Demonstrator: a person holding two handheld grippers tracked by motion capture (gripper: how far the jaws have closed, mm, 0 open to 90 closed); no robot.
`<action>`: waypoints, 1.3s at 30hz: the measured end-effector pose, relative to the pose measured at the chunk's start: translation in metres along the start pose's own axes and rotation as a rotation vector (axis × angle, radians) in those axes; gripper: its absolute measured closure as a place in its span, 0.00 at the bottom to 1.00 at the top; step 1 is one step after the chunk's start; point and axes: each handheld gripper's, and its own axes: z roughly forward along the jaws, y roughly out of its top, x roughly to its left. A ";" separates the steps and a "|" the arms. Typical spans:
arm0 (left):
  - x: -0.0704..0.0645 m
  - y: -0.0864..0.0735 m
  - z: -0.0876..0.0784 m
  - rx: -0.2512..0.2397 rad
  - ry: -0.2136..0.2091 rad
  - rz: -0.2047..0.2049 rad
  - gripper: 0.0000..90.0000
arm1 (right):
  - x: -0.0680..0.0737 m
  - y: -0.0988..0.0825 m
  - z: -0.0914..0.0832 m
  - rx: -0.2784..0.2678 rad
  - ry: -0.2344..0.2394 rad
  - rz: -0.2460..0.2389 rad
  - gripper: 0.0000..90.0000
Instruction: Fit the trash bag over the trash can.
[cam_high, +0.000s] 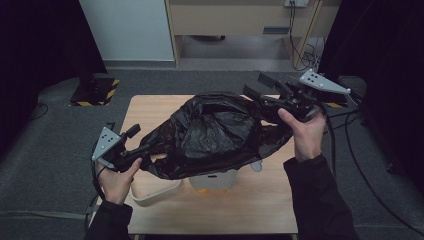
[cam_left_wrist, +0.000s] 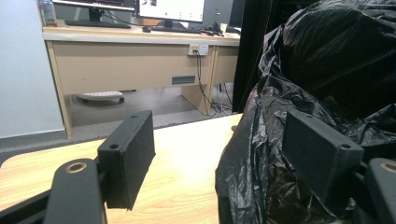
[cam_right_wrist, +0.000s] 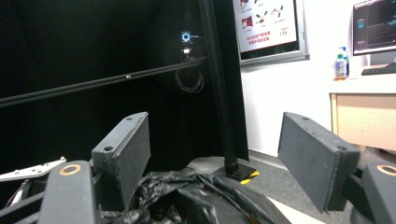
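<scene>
High view: black bag (cam_high: 215, 132) draped over white bin (cam_high: 212, 180); both grippers' fingers spread, pinching nothing.

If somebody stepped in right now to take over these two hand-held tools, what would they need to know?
Left tool: open, jaws either side of the black bag's edge at the table's left, not pinching it.
Right tool: open, raised above the bag's far right end, nothing between the jaws.
Black plastic bag: lies crumpled and puffed up over a white bin on the wooden table. A white curved piece sits beside the bin.
Done: the bag is draped on top of the bin.
Left, probably: grip the bag's edges again and fit it to the bin.
</scene>
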 end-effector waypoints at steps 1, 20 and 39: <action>0.000 0.000 0.000 0.003 0.000 0.000 0.28 | 0.002 0.002 0.003 0.003 0.000 -0.002 0.28; -0.004 -0.003 0.004 0.017 -0.009 -0.004 0.28 | 0.044 0.013 0.067 0.058 0.053 -0.050 0.50; -0.005 -0.004 0.005 0.027 -0.011 -0.002 0.28 | 0.054 -0.060 0.107 0.509 0.037 -0.088 0.58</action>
